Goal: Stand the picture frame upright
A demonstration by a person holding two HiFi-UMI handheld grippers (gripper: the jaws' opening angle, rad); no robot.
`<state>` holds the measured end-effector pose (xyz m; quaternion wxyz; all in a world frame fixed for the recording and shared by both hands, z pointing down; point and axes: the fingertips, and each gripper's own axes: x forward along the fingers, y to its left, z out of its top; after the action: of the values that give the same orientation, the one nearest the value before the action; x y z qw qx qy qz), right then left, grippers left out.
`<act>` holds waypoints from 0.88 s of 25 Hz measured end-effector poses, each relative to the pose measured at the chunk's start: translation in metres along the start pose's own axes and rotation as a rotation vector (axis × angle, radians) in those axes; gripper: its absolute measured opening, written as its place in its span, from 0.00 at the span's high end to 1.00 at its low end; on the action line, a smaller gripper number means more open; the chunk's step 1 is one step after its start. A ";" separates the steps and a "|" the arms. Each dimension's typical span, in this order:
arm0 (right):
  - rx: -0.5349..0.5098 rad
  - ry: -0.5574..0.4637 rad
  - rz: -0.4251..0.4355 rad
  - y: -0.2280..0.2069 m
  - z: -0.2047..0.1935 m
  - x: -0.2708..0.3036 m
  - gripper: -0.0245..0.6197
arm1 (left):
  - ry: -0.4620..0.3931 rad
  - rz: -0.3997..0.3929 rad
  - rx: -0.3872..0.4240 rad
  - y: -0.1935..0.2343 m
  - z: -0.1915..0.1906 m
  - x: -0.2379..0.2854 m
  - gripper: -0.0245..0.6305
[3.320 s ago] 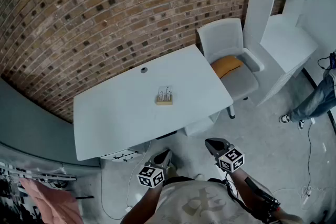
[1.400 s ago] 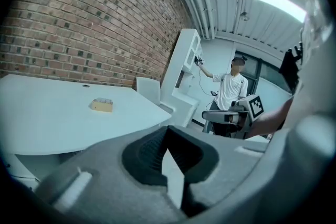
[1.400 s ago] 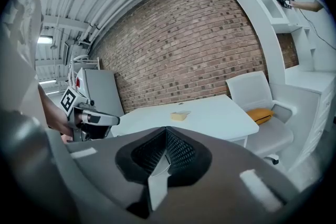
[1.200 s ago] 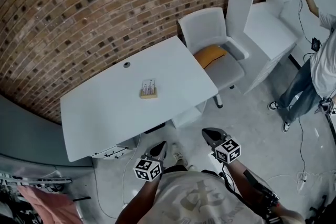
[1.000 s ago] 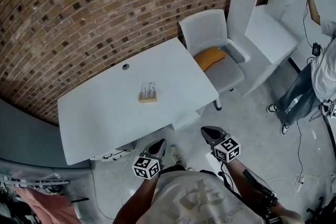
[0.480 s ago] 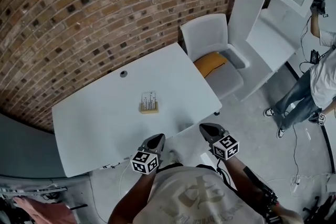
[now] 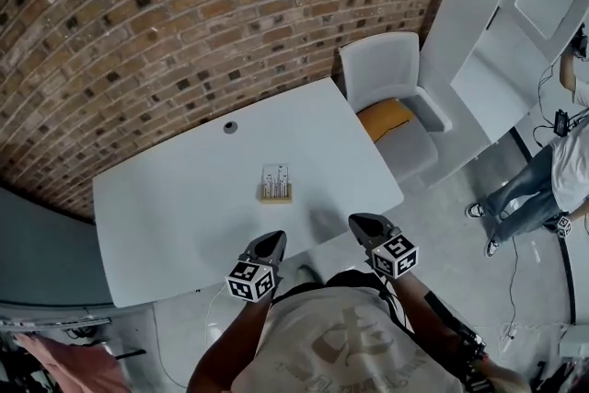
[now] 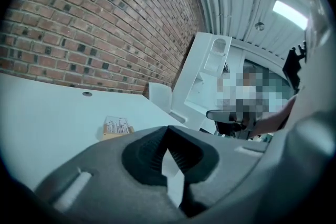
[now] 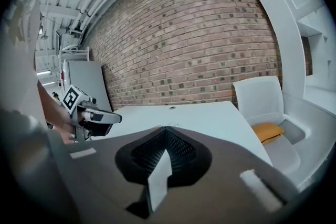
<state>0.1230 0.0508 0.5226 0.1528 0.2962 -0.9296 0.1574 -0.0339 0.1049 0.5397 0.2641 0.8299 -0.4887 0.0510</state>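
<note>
Fingers on the left gripper and right gripper are shut and empty. The picture frame lies on the surface ahead, nearer the left fingers.

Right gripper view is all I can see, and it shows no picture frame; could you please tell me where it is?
Observer: The picture frame is near the middle of the table, closer to the left gripper than to the right gripper.
Operator: Thank you. Is it standing upright?
Observer: No. In the left gripper view it looks to be lying flat on the tabletop.
Operator: Is the left gripper holding anything?
Observer: No. Its own view shows the jaws shut with nothing between them.
</note>
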 end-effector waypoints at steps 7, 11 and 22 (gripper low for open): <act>0.021 0.047 0.072 0.002 -0.005 0.034 0.95 | -0.014 0.074 -0.091 0.025 -0.006 -0.009 0.96; 0.015 0.070 0.121 -0.001 -0.001 0.061 0.95 | -0.032 0.121 -0.110 0.045 0.001 -0.006 0.96; 0.038 0.155 0.234 -0.036 0.015 0.135 0.95 | 0.012 0.247 -0.141 0.092 0.017 0.034 0.96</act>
<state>0.0366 -0.0511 0.5674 0.1990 0.1759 -0.9400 0.2142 -0.0968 0.0348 0.5728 0.3164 0.7426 -0.5879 0.0534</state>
